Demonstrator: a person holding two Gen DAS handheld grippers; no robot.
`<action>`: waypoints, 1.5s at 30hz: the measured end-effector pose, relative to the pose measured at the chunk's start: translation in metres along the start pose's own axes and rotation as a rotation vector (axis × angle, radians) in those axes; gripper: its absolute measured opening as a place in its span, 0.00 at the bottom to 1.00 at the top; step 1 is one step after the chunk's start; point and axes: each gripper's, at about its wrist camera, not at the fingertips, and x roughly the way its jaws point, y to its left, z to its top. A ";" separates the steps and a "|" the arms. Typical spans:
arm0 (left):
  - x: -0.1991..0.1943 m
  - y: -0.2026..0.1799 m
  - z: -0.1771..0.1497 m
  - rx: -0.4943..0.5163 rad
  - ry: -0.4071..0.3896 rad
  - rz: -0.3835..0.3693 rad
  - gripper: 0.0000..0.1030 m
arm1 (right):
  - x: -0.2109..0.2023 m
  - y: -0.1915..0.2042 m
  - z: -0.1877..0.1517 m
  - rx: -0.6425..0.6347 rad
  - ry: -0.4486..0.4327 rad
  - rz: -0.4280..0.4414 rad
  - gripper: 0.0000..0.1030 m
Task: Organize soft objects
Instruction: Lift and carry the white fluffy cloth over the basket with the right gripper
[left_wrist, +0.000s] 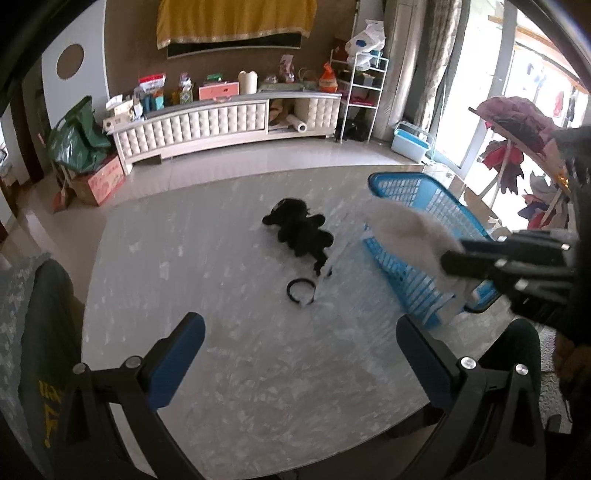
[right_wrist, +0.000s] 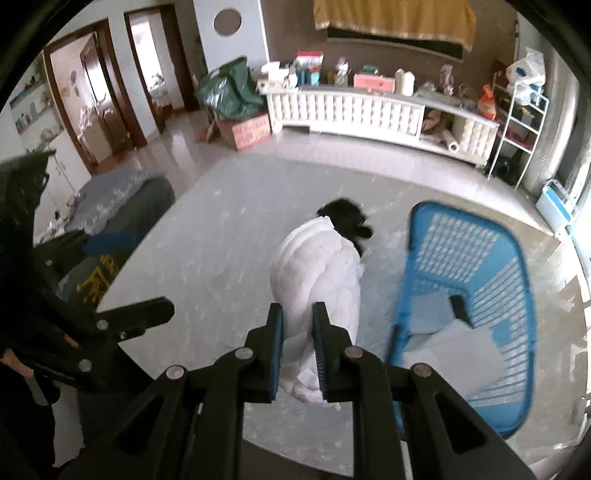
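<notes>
My right gripper (right_wrist: 297, 325) is shut on a white soft bundle (right_wrist: 317, 266) and holds it above the grey marbled table (right_wrist: 207, 236), just left of the blue plastic basket (right_wrist: 517, 266). From the left wrist view the bundle (left_wrist: 410, 225) hangs at the basket's (left_wrist: 417, 188) near rim, with the right gripper (left_wrist: 454, 258) at the right edge. A black plush toy (left_wrist: 299, 229) lies mid-table; in the right wrist view it (right_wrist: 345, 214) is partly hidden behind the bundle. My left gripper (left_wrist: 299, 350) is open and empty over the near table.
A black ring (left_wrist: 301, 290) lies on the table in front of the plush. White items (right_wrist: 454, 350) lie in the basket. A chair with a green cloth (left_wrist: 48, 332) stands at the left. A white cabinet (left_wrist: 221, 122) lines the far wall.
</notes>
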 end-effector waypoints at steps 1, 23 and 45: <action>-0.001 -0.002 0.002 0.003 -0.002 -0.003 1.00 | -0.004 -0.003 0.001 0.004 -0.011 -0.001 0.14; 0.056 -0.037 0.028 0.070 0.093 -0.045 1.00 | -0.064 -0.090 -0.010 0.109 -0.145 -0.141 0.14; 0.189 -0.007 0.023 0.095 0.284 -0.068 1.00 | 0.022 -0.133 -0.018 0.170 0.070 -0.186 0.15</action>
